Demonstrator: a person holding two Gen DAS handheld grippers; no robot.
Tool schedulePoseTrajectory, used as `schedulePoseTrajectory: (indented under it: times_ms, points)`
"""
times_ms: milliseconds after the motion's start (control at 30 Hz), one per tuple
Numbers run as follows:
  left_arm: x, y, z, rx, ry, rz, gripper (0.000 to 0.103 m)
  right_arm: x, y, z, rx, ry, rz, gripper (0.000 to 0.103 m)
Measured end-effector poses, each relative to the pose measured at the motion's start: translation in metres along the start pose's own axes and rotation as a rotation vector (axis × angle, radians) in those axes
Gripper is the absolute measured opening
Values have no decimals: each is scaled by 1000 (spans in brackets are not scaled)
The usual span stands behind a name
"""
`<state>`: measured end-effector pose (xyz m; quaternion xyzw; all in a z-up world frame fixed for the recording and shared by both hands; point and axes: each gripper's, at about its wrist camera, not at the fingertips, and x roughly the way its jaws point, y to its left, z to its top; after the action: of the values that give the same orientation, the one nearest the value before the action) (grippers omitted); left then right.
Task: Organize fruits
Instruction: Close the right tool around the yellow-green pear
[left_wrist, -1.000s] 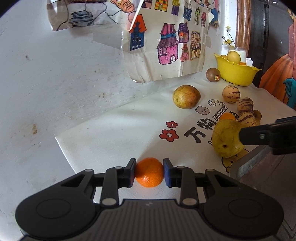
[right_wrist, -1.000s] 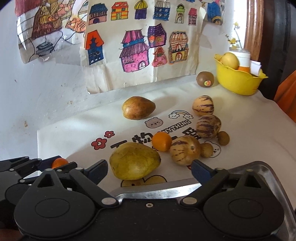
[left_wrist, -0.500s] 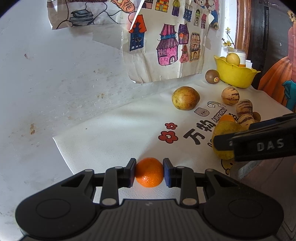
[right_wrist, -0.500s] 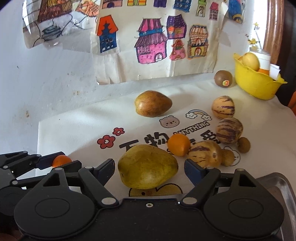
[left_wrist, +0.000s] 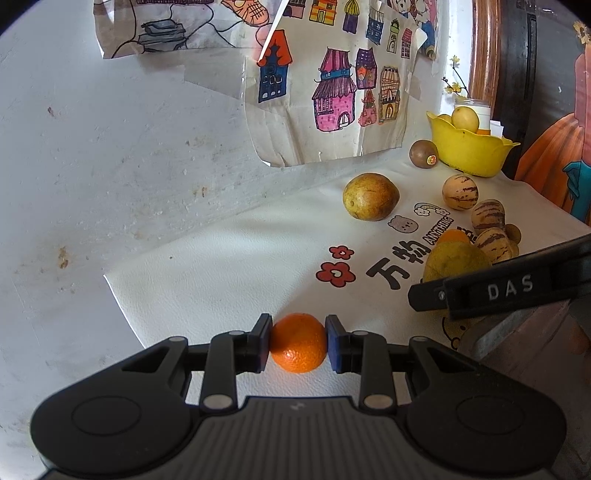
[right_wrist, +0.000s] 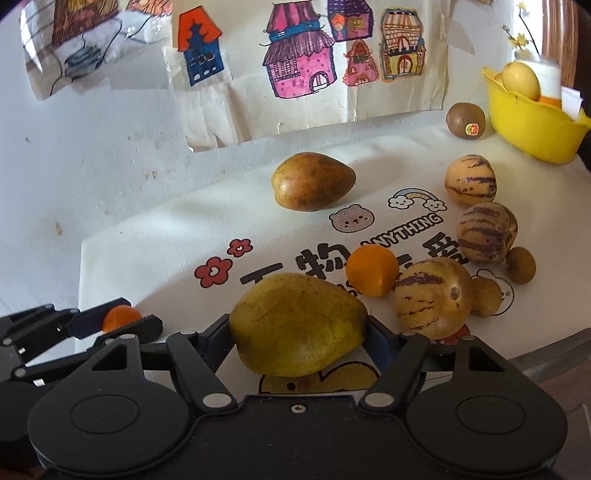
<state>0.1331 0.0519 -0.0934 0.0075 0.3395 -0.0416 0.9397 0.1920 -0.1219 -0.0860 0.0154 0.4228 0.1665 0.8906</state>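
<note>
Two grippers work over a white mat (right_wrist: 155, 236) printed with flowers and lettering. The left gripper (left_wrist: 298, 341) is clamped on a small orange (left_wrist: 298, 342), both blue pads pressed against its sides, near the mat's left edge; the same grip shows at the lower left of the right wrist view. The right gripper (right_wrist: 298, 334) has its jaws around a large yellow-green mango (right_wrist: 297, 323) lying on the mat; they have just been closing, and both pads now sit against the fruit's ends, though how firmly they press I cannot tell. Just beyond the mango lies a second orange (right_wrist: 372, 270), touching a striped melon (right_wrist: 430, 297). Two more striped melons (right_wrist: 487, 232) lie behind it, with two small brown fruits beside them. A brown mango (right_wrist: 313, 181) lies farther back, well apart. A kiwi (right_wrist: 465, 120) with a sticker sits just beside a yellow bowl (right_wrist: 532, 129) holding fruit, at the far right corner.
</note>
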Motion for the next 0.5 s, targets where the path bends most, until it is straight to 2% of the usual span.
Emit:
schedulePoseTrajectory:
  times_ms: [267, 500]
  points:
    - [0, -2, -1, -9, -12, 14, 33, -3, -3, -2, 15, -3, 42, 73]
    - [-2, -1, 3, -23, -18, 15, 33, -24, 5, 3, 2, -56, 43, 73]
